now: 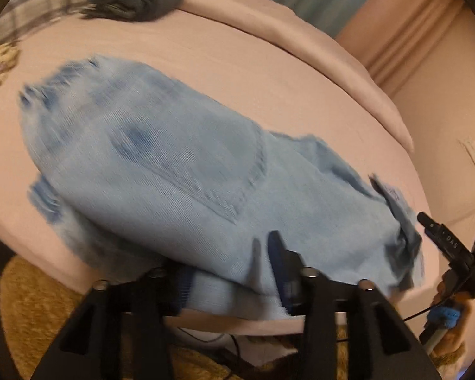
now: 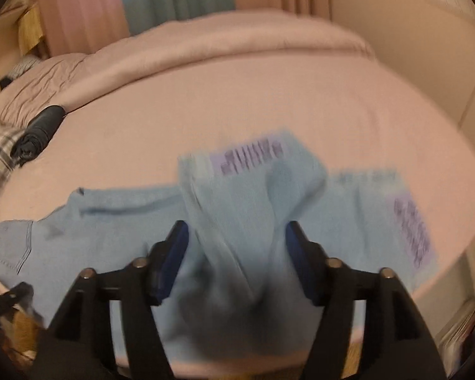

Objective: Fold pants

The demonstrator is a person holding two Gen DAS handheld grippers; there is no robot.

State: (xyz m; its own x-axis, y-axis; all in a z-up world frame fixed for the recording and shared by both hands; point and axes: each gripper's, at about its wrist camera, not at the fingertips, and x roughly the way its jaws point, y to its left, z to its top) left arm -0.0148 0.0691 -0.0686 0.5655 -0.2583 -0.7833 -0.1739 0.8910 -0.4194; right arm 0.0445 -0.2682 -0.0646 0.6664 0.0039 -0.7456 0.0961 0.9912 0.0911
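Denim pants [image 1: 161, 171] x1 | left fingers [image 1: 278, 266] part-open round fold | right fingers [image 2: 177, 253] wide, cloth between

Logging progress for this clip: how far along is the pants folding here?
Partway, by the look of it. The light blue jeans lie on the pink bed, doubled over near the frayed hems. In hand: the right gripper has denim bunched between its fingers; the left gripper sits at the near edge, its grip unclear. Left: the jeans still look rumpled, not a compact stack.
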